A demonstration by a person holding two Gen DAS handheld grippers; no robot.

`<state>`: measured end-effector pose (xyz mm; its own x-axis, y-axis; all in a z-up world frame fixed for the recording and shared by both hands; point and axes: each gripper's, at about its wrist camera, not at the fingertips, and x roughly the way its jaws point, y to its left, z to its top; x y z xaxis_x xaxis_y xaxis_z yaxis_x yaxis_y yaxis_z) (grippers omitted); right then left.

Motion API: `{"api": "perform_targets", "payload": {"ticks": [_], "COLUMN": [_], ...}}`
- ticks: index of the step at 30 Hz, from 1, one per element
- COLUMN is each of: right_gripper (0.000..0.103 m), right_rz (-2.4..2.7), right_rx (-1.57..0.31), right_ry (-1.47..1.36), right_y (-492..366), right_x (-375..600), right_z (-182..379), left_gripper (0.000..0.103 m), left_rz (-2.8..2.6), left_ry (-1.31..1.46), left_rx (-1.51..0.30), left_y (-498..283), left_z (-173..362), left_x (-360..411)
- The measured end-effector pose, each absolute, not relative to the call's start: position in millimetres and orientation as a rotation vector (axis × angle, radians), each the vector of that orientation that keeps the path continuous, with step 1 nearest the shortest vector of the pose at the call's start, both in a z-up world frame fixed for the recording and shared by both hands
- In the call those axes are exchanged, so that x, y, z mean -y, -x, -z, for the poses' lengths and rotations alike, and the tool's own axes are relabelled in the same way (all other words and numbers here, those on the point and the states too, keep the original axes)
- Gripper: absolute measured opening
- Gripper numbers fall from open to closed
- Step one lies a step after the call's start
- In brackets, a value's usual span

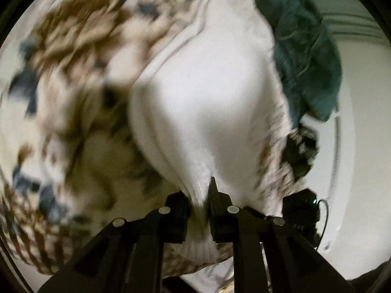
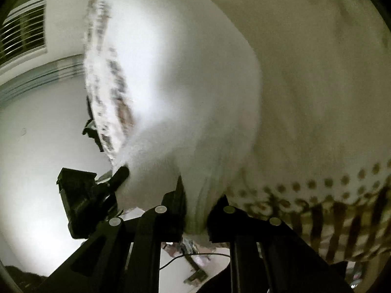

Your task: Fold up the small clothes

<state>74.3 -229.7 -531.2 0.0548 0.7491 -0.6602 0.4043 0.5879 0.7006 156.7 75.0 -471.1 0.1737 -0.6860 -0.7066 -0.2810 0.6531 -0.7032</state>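
Observation:
A white knitted garment (image 1: pixel 202 102) with brown and blue pattern bands fills the left wrist view, blurred by motion. My left gripper (image 1: pixel 199 205) is shut on its ribbed white hem. In the right wrist view the same garment (image 2: pixel 185 85) hangs in front, with brown dots and stripes at the lower right. My right gripper (image 2: pixel 196 210) is shut on another part of its white edge. The left gripper (image 2: pixel 80 195) shows at the left of the right wrist view, and the right gripper (image 1: pixel 301 210) at the right of the left wrist view. The garment is held up off the surface.
A dark green cloth (image 1: pixel 303 48) lies at the upper right of the left wrist view. A white wall (image 2: pixel 39 127) and a barred window (image 2: pixel 22 31) show at the left. A cable (image 2: pixel 195 256) and small items lie below.

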Motion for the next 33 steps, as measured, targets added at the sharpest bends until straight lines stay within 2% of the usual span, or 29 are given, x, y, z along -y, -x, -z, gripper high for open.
{"api": "perform_targets", "payload": {"ticks": [3, 8, 14, 15, 16, 17, 18, 19, 20, 24, 27, 31, 32, 33], "right_gripper": [0.014, 0.013, 0.014, 0.018, 0.022, 0.029, 0.045, 0.055, 0.057, 0.057, 0.057, 0.057, 0.056, 0.041], "right_rz": [-0.367, -0.377, -0.326, -0.312, -0.307, -0.311, -0.317, -0.318, -0.312, -0.232, -0.153, -0.168, -0.195, -0.212], "right_rx": [-1.485, -1.318, -1.279, -1.286, -1.287, -1.29, -1.297, -1.285, -1.239, -1.205, -1.247, -1.315, -1.313, -1.303], "right_ry": [-0.948, -0.794, -0.655, -0.652, -0.651, -0.657, -0.681, -0.702, -0.736, -0.701, -0.556, -0.586, -0.591, -0.583], "right_y": [-116, -246, -405, -436, -454, -470, -478, -474, -466, -431, -415, -430, -438, -447], "right_x": [252, 266, 273, 271, 266, 267, 269, 275, 284, 299, 303, 300, 295, 290], "right_z": [488, 435, 432, 437, 445, 449, 452, 454, 449, 451, 460, 494, 500, 503], "left_gripper": [0.011, 0.011, 0.014, 0.015, 0.02, 0.029, 0.038, 0.063, 0.072, 0.072, 0.072, 0.07, 0.044, 0.018], "left_rz": [0.382, 0.415, 0.377, 0.359, 0.358, 0.356, 0.355, 0.366, 0.365, 0.318, 0.327, 0.362, 0.369, 0.372], "left_ry": [0.89, 0.836, 0.863, 0.884, 0.928, 0.962, 0.988, 1.021, 1.034, 0.922, 0.676, 0.438, 0.41, 0.383], "left_rx": [-1.332, -1.218, -1.224, -1.245, -1.245, -1.236, -1.219, -1.183, -1.16, -1.155, -1.217, -1.258, -1.252, -1.244], "left_y": [-210, -326, -463, -477, -485, -487, -486, -482, -480, -461, -467, -487, -491, -495], "left_z": [446, 426, 450, 458, 463, 467, 467, 466, 464, 464, 474, 493, 494, 496], "left_x": [-76, -75, -78, -82, -87, -93, -101, -111, -116, -131, -101, -53, -46, -41]}}
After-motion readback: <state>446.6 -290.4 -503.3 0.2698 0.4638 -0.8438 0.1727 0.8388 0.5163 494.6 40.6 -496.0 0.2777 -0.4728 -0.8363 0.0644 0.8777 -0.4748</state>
